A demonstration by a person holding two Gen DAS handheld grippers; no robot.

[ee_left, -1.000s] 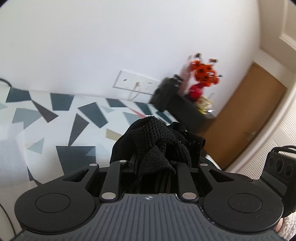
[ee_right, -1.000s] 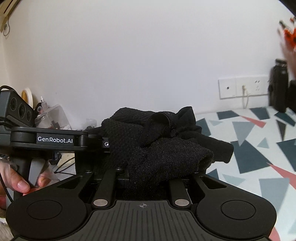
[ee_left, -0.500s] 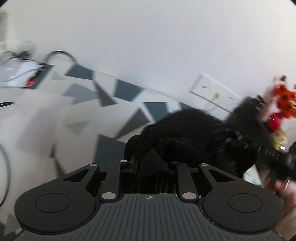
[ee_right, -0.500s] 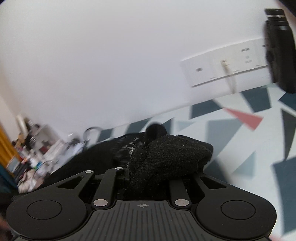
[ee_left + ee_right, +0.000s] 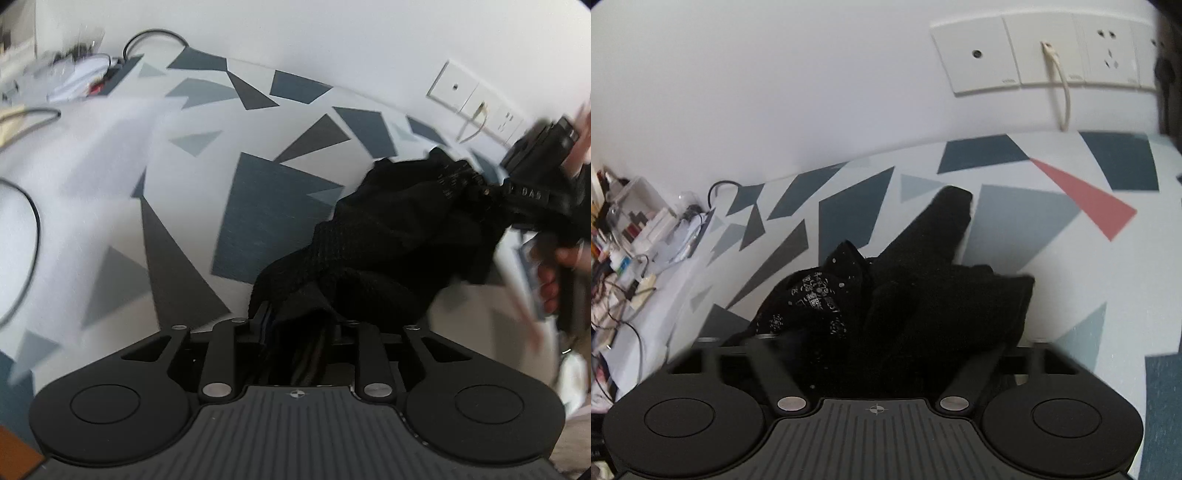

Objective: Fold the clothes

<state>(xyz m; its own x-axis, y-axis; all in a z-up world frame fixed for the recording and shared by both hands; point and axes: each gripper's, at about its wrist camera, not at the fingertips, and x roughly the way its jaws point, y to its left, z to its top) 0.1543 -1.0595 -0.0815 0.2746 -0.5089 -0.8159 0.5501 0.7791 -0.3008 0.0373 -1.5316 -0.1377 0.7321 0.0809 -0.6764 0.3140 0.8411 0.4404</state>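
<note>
- A table (image 5: 1052, 206) covered in a white cloth printed with grey, blue and pink triangles is seen against a white wall.
- A black knitted garment (image 5: 923, 295) is lain bunched on the table, stretched between the two grippers.
- The right gripper (image 5: 875, 332) has just been opened; its jaws are set wide, with the garment heaped between them but not pinched.
- The left gripper (image 5: 299, 325) has its jaws narrow, just eased slightly wider, and a fold of the garment (image 5: 388, 240) is still clamped between them.
- A hand (image 5: 554, 269) is seen around the right gripper's handle.
- Wall sockets (image 5: 1052, 51) with a plugged-in white cable are mounted above the table.
</note>
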